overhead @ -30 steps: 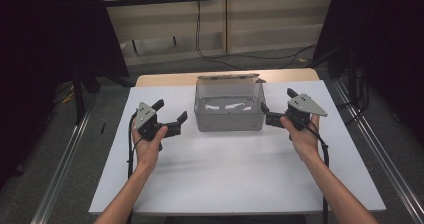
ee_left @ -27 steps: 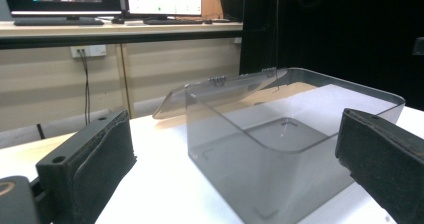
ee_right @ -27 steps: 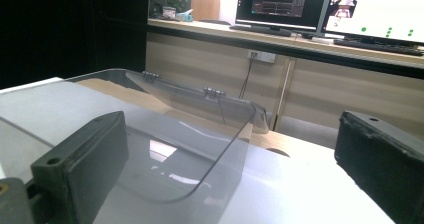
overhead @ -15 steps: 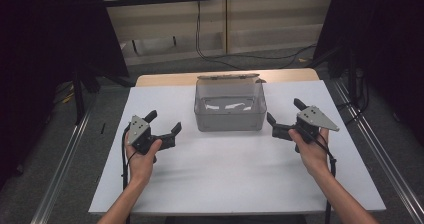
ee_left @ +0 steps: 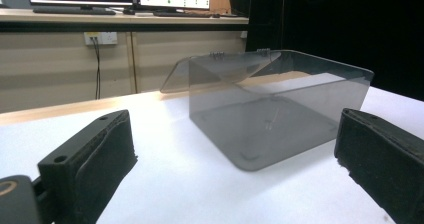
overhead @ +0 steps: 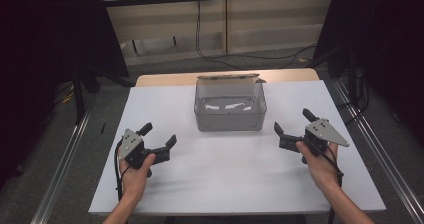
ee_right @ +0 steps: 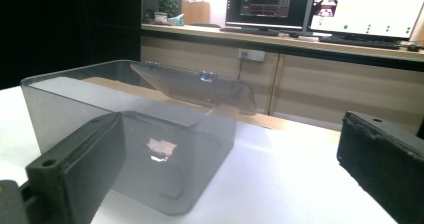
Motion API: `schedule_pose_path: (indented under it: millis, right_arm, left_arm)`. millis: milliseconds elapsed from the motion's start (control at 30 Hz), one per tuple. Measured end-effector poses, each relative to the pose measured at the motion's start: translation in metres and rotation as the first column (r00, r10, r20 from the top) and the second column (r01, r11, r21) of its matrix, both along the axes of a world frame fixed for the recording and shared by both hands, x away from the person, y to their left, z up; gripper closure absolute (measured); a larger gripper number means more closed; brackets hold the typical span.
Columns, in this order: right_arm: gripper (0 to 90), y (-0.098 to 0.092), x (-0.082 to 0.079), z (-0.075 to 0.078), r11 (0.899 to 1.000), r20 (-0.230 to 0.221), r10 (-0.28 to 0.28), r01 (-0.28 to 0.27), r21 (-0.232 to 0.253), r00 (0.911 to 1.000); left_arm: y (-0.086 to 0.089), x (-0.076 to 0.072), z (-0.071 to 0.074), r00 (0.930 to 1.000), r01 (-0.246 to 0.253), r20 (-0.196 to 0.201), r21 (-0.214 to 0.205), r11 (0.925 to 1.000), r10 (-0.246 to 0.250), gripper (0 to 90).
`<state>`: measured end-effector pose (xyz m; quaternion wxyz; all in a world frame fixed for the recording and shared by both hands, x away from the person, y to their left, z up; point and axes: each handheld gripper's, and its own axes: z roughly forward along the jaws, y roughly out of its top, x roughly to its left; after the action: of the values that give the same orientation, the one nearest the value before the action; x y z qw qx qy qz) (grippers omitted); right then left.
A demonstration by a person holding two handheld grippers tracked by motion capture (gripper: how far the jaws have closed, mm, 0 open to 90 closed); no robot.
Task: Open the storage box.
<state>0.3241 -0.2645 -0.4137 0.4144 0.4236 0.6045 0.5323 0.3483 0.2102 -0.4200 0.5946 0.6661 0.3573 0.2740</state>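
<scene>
2 open grippers, left gripper (overhead: 160, 136), right gripper (overhead: 291, 122), flanking clear box (overhead: 229, 107)

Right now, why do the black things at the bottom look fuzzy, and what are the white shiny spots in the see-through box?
In the left gripper view the fingers sit very near the camera, so they blur, while the clear box looks sharper. In the right gripper view and the high view, the white patches inside the box are glare. The room around the table is dark.
</scene>
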Motion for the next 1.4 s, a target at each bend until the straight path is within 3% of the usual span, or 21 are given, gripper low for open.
schedule_pose_path:
  millis: [267, 700, 1067, 1167, 1367, 1400]
  right_arm:
    - [0.0, -0.014, -0.02, -0.001, 1.0, -0.003, -0.028, 0.028, 0.002, 0.9996]
    - [0.0, -0.029, -0.051, -0.011, 0.998, -0.021, -0.065, 0.065, -0.012, 0.9977]
    - [0.0, -0.04, -0.074, -0.026, 0.997, -0.075, -0.07, 0.069, -0.024, 0.9947]
    - [0.0, -0.043, -0.077, -0.028, 0.997, -0.071, -0.077, 0.076, -0.018, 0.9945]
    - [0.0, -0.044, -0.075, -0.029, 0.994, -0.049, -0.107, 0.106, -0.021, 0.9931]
    - [0.0, -0.044, -0.074, -0.029, 0.994, -0.042, -0.105, 0.104, -0.023, 0.9936]
  left_arm:
    - [0.012, -0.013, -0.003, 0.9987, -0.051, -0.004, -0.018, 0.9985, 0.051, 2.6]
    - [0.026, -0.031, -0.012, 0.996, -0.08, -0.04, 0.007, 0.9968, 0.08, 2.7]
    - [0.032, -0.044, -0.018, 0.9934, -0.1, -0.055, 0.018, 0.9948, 0.101, 2.8]
    - [0.032, -0.045, -0.02, 0.9921, -0.109, -0.063, 0.004, 0.9941, 0.109, 3.0]
    - [0.03, -0.046, -0.023, 0.9908, -0.105, -0.082, 0.032, 0.9939, 0.108, 3.0]
    - [0.03, -0.046, -0.024, 0.99, -0.107, -0.09, 0.022, 0.994, 0.109, 3.0]
